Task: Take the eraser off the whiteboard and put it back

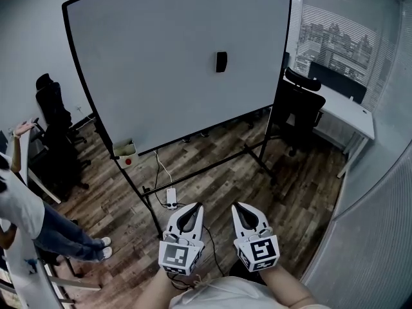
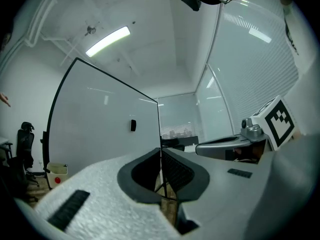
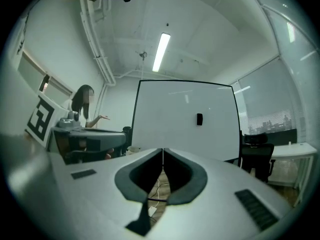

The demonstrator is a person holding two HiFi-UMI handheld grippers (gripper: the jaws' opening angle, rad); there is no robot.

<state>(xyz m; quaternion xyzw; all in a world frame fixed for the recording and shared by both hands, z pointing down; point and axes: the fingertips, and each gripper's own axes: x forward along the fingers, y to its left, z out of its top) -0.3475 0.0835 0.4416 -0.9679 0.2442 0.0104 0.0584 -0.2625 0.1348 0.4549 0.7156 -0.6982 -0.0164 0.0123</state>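
Note:
A small black eraser [image 1: 221,62] sticks to the right half of a big white whiteboard [image 1: 161,76] on a wheeled stand. It also shows as a dark spot in the left gripper view, eraser [image 2: 133,125], and in the right gripper view, eraser [image 3: 199,119]. Both grippers are held side by side low in the head view, well short of the board. My left gripper [image 1: 192,208] is shut with nothing in it, its tips [image 2: 161,151] meeting. My right gripper [image 1: 239,206] is likewise shut and empty, its tips [image 3: 163,150] together.
A small box [image 1: 126,150] with a red object hangs at the board's lower left corner. A power strip [image 1: 171,198] and cables lie on the wooden floor under the stand. Black office chairs [image 1: 302,105] and a desk [image 1: 347,111] stand right; a person [image 1: 38,221] stands left.

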